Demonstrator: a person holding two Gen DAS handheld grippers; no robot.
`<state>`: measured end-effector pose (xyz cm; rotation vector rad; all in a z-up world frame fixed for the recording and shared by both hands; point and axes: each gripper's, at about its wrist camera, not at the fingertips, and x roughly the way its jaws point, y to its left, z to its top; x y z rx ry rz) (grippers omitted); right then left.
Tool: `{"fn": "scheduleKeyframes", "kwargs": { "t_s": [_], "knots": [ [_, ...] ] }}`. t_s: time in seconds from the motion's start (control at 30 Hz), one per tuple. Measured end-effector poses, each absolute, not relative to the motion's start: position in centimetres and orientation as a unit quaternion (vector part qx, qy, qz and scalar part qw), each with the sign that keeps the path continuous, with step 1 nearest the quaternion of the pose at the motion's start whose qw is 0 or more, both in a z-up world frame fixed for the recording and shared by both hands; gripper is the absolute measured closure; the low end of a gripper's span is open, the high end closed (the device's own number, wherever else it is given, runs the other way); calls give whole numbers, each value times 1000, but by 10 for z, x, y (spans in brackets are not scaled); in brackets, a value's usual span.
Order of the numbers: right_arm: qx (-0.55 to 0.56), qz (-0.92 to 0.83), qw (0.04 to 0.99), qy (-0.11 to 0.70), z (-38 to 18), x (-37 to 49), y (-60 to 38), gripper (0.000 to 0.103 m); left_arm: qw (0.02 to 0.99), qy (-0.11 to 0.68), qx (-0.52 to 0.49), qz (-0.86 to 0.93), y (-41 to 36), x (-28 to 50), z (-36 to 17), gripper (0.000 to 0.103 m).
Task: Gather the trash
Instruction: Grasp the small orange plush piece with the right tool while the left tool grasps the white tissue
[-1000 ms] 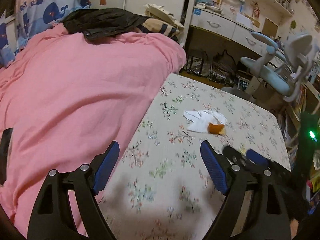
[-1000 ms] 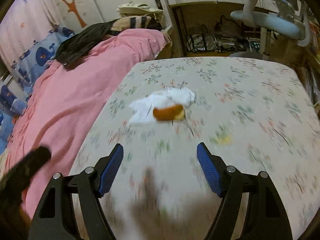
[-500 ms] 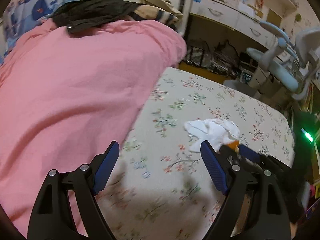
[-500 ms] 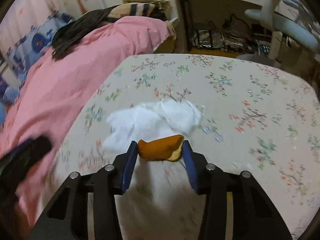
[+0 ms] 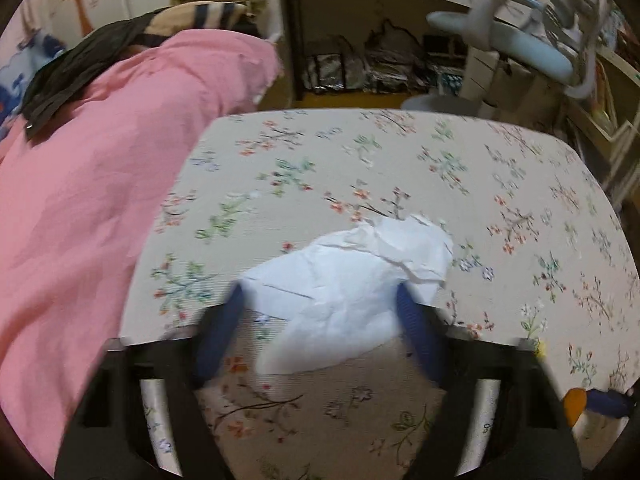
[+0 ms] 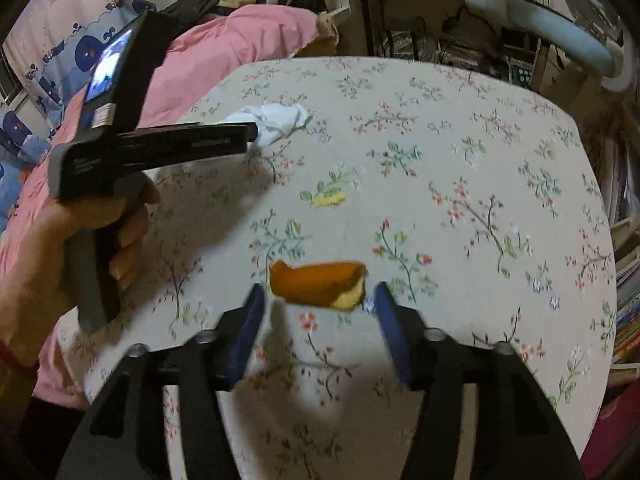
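Left gripper point(image 5: 320, 312): jaws closing, now straddling the near part of the crumpled white tissue point(image 5: 352, 284); a second ago it hung wide apart over bare cloth with the tissue well ahead. Pads not clearly pressing the paper yet; blur hides contact. Right gripper point(image 6: 318, 300): jaws opening. Half a second ago they were clamped on the orange peel point(image 6: 320, 284); now there is a visible gap on both sides of it, so the peel looks released or slipping, sitting between the tips above the floral-covered table point(image 6: 460, 152). In the right wrist view the tissue sits toward the table's far left corner, next to the pink bedspread point(image 6: 224, 52); the peel is nearer the near edge, centre. Judgement: the tissue pickup is about to start; the peel grip is lost and needs re-closing. No bin visible in either view.
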<state>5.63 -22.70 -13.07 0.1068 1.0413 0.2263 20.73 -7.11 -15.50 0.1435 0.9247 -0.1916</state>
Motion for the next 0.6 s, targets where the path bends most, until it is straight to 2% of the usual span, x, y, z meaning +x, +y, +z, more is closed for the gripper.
{"fn": "scheduleKeyframes", "kwargs": {
  "t_s": [0.03, 0.07, 0.13, 0.37, 0.4, 0.43, 0.6],
  "knots": [
    [57, 110, 860, 496, -129, 55, -228, 40, 888, 443, 71, -99, -73, 204, -154, 72],
    [60, 109, 859, 496, -129, 54, -229, 38, 887, 443, 77, -107, -74, 202, -153, 87],
    [82, 107, 861, 490, -125, 54, -232, 38, 885, 440, 89, -122, -77, 194, -150, 95],
    [101, 85, 877, 461, -132, 61, -222, 38, 871, 456, 52, -177, -58, 149, -135, 97],
    [91, 86, 877, 465, -134, 61, -218, 41, 869, 458, 39, -183, -52, 140, -132, 97],
    [72, 87, 874, 472, -136, 62, -213, 52, 866, 463, 23, -187, -46, 132, -131, 97],
    [60, 109, 869, 479, -130, 47, -213, 58, 856, 482, 16, -185, -27, 95, -129, 97]
  ]
}}
